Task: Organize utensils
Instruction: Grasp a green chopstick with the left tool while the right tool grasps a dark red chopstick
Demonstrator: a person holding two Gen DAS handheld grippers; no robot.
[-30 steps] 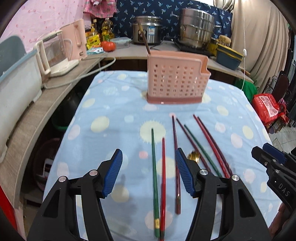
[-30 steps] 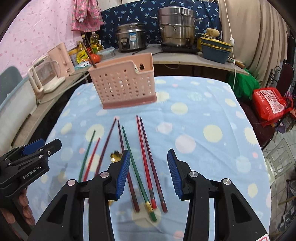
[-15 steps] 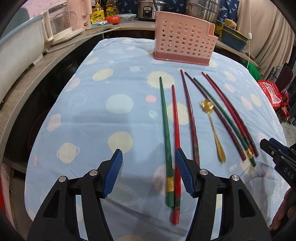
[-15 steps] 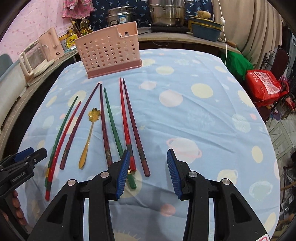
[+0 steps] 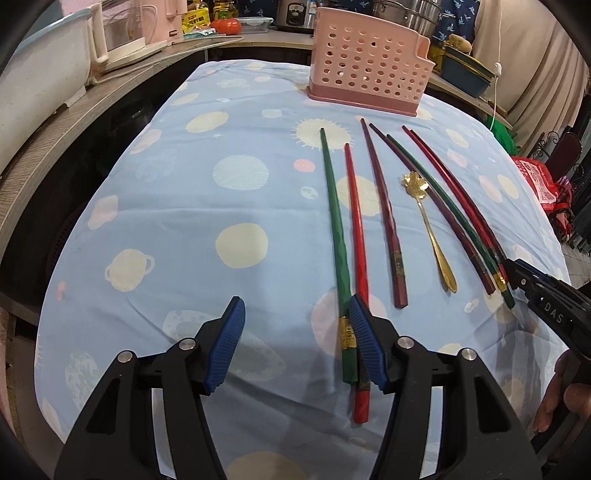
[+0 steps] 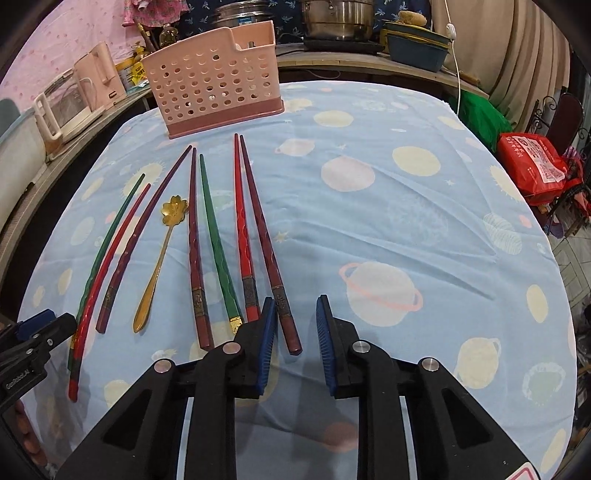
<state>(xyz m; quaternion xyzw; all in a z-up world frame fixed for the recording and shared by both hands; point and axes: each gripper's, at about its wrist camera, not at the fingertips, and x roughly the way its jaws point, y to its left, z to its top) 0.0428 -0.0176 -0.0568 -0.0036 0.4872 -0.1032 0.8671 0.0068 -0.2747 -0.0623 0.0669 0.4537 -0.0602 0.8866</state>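
Observation:
Several chopsticks and a gold spoon [image 5: 432, 236] lie side by side on the blue patterned tablecloth [image 5: 221, 221]. A pink perforated utensil holder [image 5: 369, 70] stands upright beyond them. My left gripper [image 5: 295, 314] is open and low over the cloth. The near end of the green chopstick [image 5: 334, 229] lies just inside its right pad, with a red chopstick [image 5: 356, 229] beside it. My right gripper [image 6: 295, 306] has its jaws closing. The near end of the rightmost dark red chopstick [image 6: 266, 240] lies between them, beside the left pad and not pressed by both.
A counter [image 5: 55, 122] wraps round the table's left and far sides with a kettle [image 6: 66, 107], pots [image 6: 336, 18] and a blue basin [image 6: 417, 48]. A red bag [image 6: 532, 166] sits beyond the table's right edge. Bare cloth lies to the right of the chopsticks.
Both grippers have come down and closer to the near ends of the chopsticks. The right jaws have narrowed around the dark red chopstick's end. The left jaws stay equally wide.

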